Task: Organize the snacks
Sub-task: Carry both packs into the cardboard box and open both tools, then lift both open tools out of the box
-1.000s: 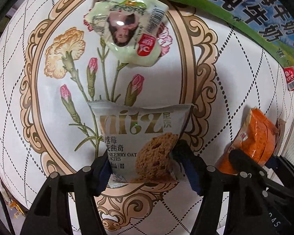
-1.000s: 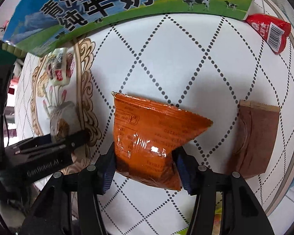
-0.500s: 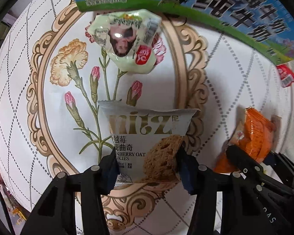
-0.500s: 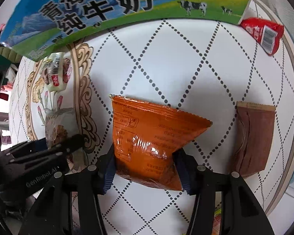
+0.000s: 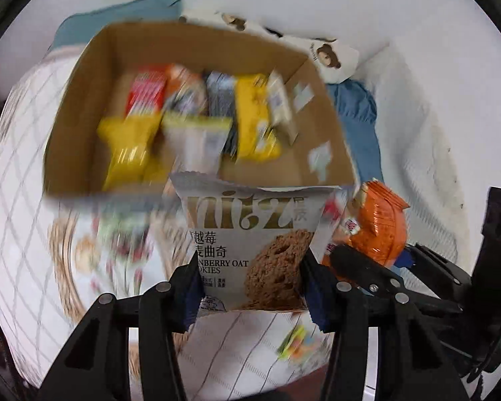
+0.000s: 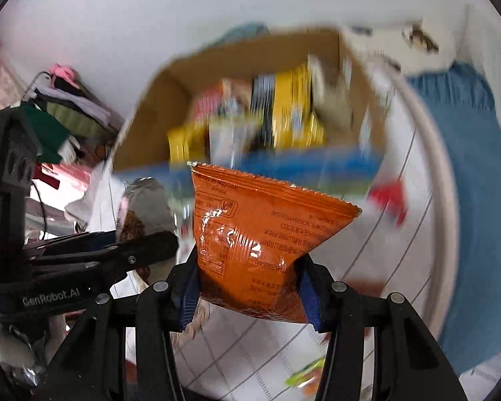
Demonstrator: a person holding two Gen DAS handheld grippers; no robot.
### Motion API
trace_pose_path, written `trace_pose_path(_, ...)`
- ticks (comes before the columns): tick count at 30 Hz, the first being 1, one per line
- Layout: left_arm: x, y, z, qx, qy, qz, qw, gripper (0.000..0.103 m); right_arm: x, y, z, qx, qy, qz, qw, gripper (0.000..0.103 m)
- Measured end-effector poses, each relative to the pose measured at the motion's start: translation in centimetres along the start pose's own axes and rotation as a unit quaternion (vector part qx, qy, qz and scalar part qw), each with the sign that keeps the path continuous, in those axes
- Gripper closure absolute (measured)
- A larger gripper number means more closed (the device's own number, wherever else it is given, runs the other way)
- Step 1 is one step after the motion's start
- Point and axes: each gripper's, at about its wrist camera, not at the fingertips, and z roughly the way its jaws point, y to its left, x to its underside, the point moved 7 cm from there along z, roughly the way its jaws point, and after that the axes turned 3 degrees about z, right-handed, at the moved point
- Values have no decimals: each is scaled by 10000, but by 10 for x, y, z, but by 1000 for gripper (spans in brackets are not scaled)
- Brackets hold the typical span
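Left wrist view showed the round table (image 5: 13, 234) with its white diamond-patterned cloth blurred below, and on it the big open cardboard box (image 5: 320, 127), the largest thing in sight. Inside the box lay a jumble of snack packets (image 5: 190, 113), yellow, red, orange and dark, too blurred to read. Blue fabric (image 5: 360, 123) lay beyond the box's right wall, beside a white cloth printed with a bear (image 5: 330, 56).

The left gripper (image 5: 250, 287) pointed steeply down, its jaws narrow and clamped on the lower sides of a silver cranberry oat cookie packet (image 5: 250, 234), which stood upright between the blue pads, lifted clear of the cloth in front of the box's near wall. To its right the right gripper (image 6: 247, 287) carried an orange snack bag (image 6: 260, 247); its jaws had just been closing and pinched the bag's lower part, creasing the foil inward. That bag also hung above the table, just short of the box.

A small red packet (image 6: 387, 200) lay on the cloth to the right of the orange bag, near the box, smeared by motion.
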Motion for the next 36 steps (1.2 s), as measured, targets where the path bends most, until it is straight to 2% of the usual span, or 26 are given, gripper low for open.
trace_pose_path(4,-59,8,24,-277,157,107,9994,54,-53,-17,-12,333,-218,-227,9989,50)
trace_pose_path(8,-90,15,60,-435,587,54,9973,54,-91,-36,11,429,87,-274,9987,50)
trace_pose_path(13,-102,20,92,-608,970,-3,9934,54,-115,-52,50,526,599,-456,9958,50)
trace_pose_path(17,-95,22,110,-553,1290,-108,9900,54,-115,-59,77,490,1026,-515,9922,49)
trace_pose_path(18,-93,23,113,-514,1343,-137,9895,48,-115,-58,82,466,1132,-529,9911,44)
trace_pose_path(19,-91,24,115,-493,1371,-172,9892,32,-111,-59,89,474,1312,-510,9889,25)
trace_pose_path(20,-92,25,117,-528,1375,-186,9889,23,-107,-62,93,511,1457,-462,9869,14)
trace_pose_path(21,-91,27,117,-594,1357,-171,9888,9,-106,-64,96,464,1537,-394,9862,10)
trace_pose_path(28,-90,36,105,-749,1241,-176,9893,7,-106,-62,96,670,1570,-373,9846,6)
trace_pose_path(36,-87,53,82,-1307,856,10,9877,7,-105,-60,96,802,1430,-171,9863,6)
